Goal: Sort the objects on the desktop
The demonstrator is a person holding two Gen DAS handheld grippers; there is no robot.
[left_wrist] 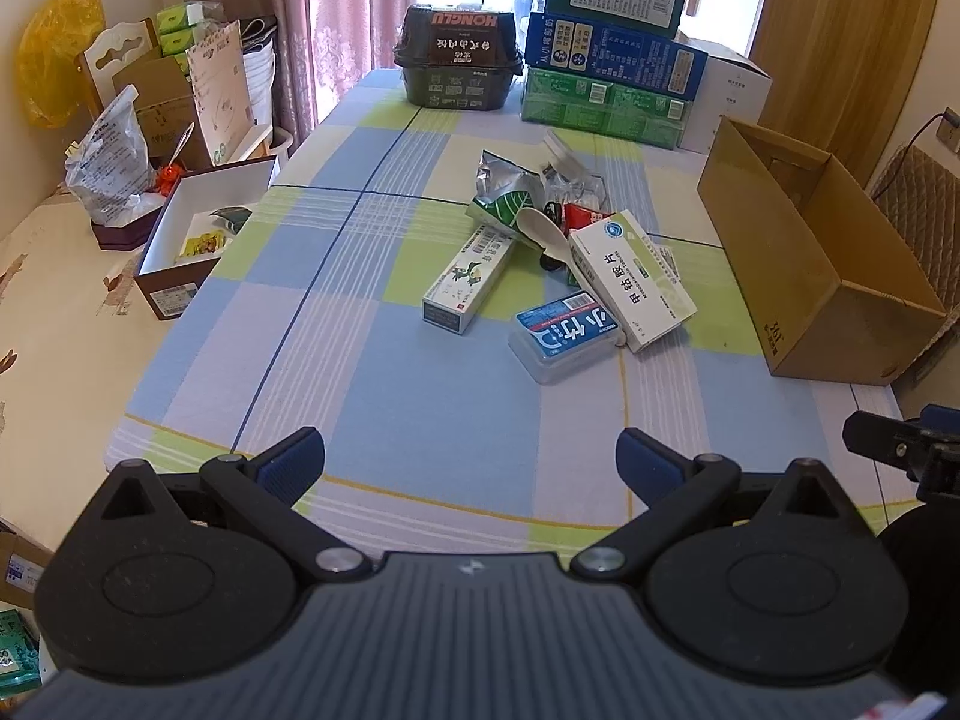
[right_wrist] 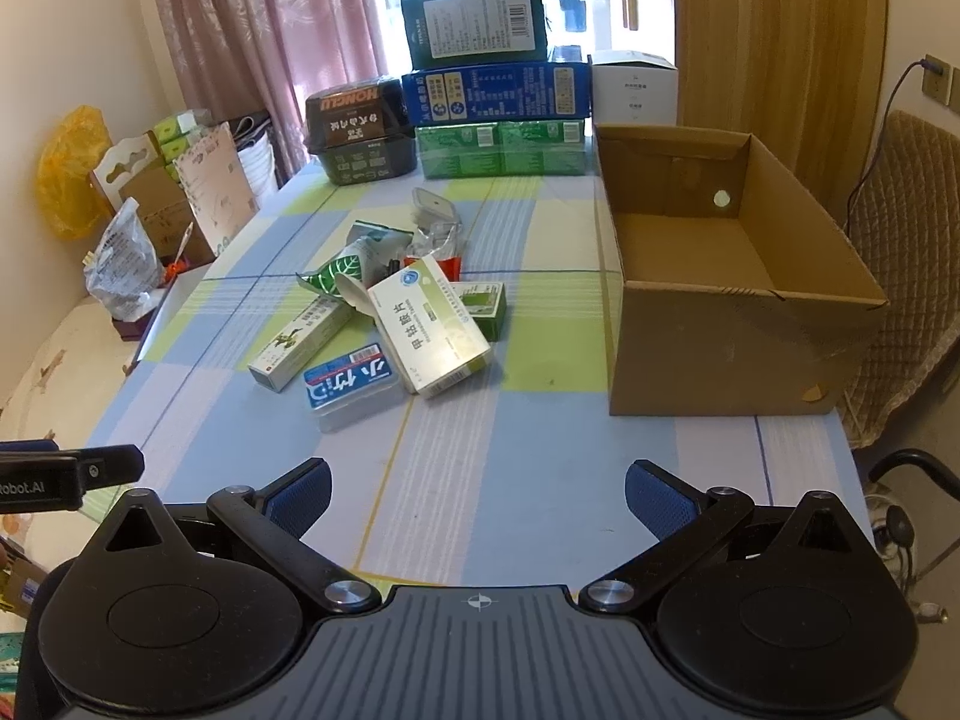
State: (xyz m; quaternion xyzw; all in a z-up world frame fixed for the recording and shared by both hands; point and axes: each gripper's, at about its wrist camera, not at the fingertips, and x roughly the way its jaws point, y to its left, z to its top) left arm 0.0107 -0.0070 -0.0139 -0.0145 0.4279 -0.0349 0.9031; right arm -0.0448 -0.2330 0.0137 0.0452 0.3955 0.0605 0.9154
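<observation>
A pile of small objects lies mid-table: a white medicine box (left_wrist: 630,279) (right_wrist: 429,324), a long green-and-white box (left_wrist: 468,279) (right_wrist: 300,342), a clear blue-labelled case (left_wrist: 564,336) (right_wrist: 351,384), a white spoon (left_wrist: 543,231), a leaf-print foil packet (left_wrist: 504,195) (right_wrist: 336,273) and a clear lidded container (right_wrist: 435,210). An open cardboard box (left_wrist: 804,252) (right_wrist: 714,276) stands to the right, nothing visible inside. My left gripper (left_wrist: 468,456) is open above the near table edge. My right gripper (right_wrist: 477,489) is open too, well short of the pile.
Stacked green, blue and teal cartons (right_wrist: 498,108) and a black food tub (right_wrist: 360,129) stand at the far end. An open white box (left_wrist: 198,240) with packets sits at the left edge. A padded chair (right_wrist: 900,276) is right of the checked tablecloth (right_wrist: 540,450).
</observation>
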